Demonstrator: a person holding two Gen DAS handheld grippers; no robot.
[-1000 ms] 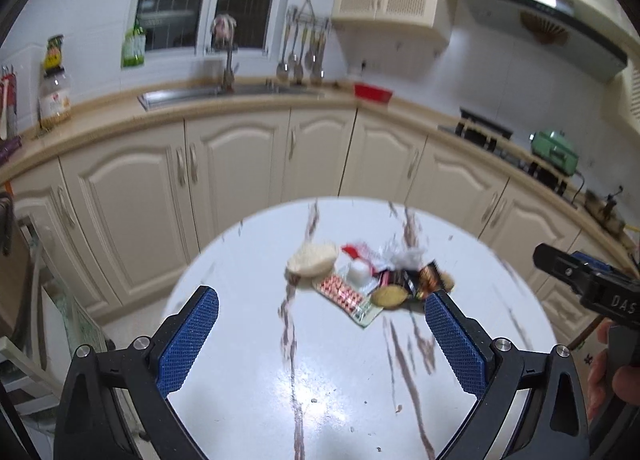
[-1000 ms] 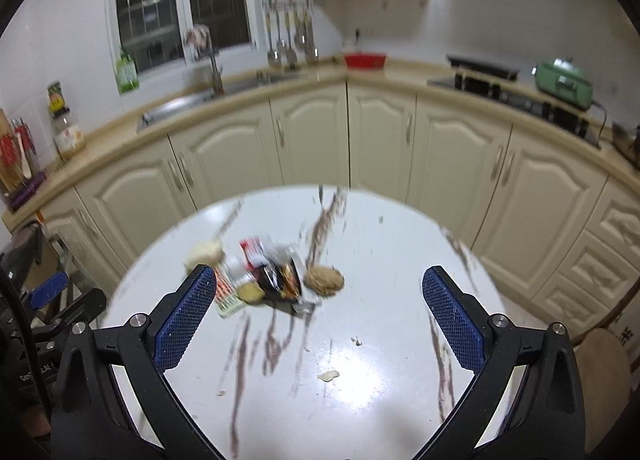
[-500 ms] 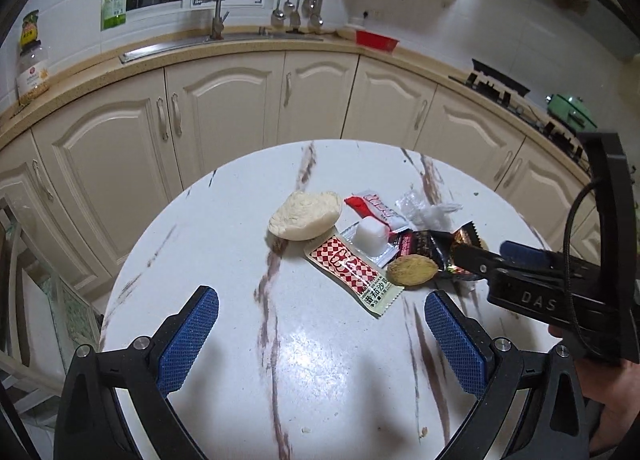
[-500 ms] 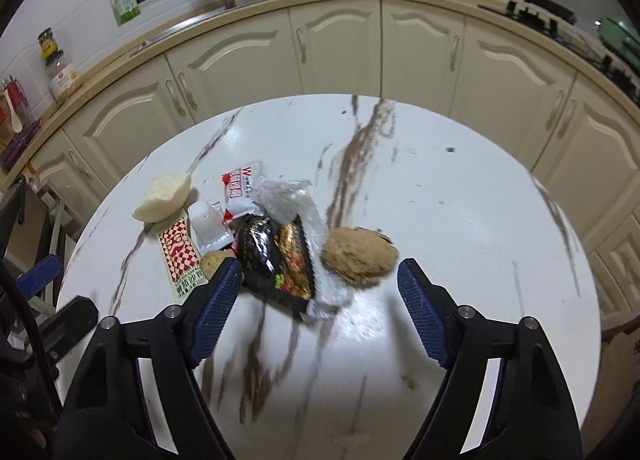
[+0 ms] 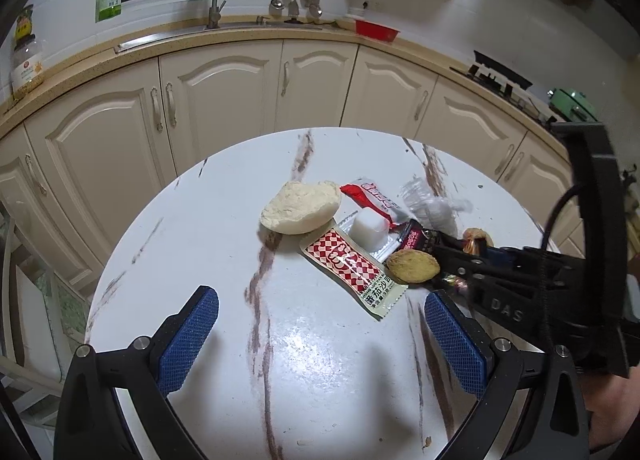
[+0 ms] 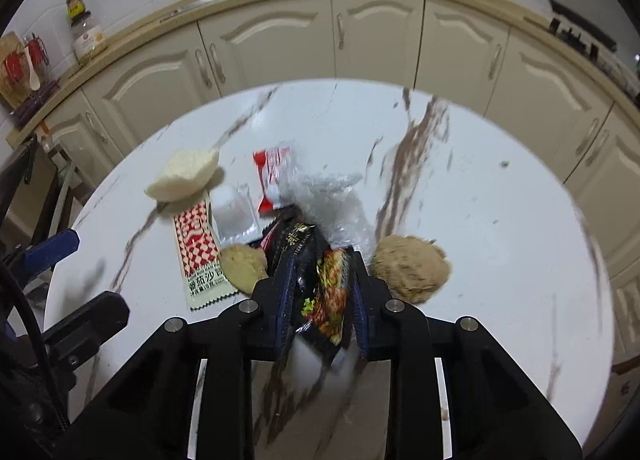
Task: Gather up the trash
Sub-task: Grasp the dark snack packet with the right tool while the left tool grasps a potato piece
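While clamped between the blue pads, black snack wrapper (image 6: 320, 284): pinched at its near end by the right gripper (image 6: 320, 292), crumpled, far end among the other trash on the round marble table (image 5: 320, 360).

Right gripper: jaws drawn in tight on the black snack wrapper; in the left wrist view, reaching in low from the right edge (image 5: 464, 256).

Left gripper (image 5: 320, 324): spread wide, holding nothing, poised above the table's near side, well short of the pile.

Ketchup sachet (image 5: 354, 272): flat, red-and-white checked, just left of the wrapper.

Small brown cookie piece (image 5: 412, 266): touching the sachet's right edge, beside the wrapper.

White jelly cup (image 5: 370, 226): just behind the sachet.

White bun half (image 5: 300, 207): leftmost of the pile, touching the sachet's far corner.

Red-and-white wrapper (image 5: 370, 198): behind the cup.

Clear plastic bag (image 6: 328, 200): crumpled, behind the black wrapper.

Large brown biscuit (image 6: 408, 270): just right of the right gripper's tip.

Crumbs (image 5: 427, 440): scattered on the table's near edge.
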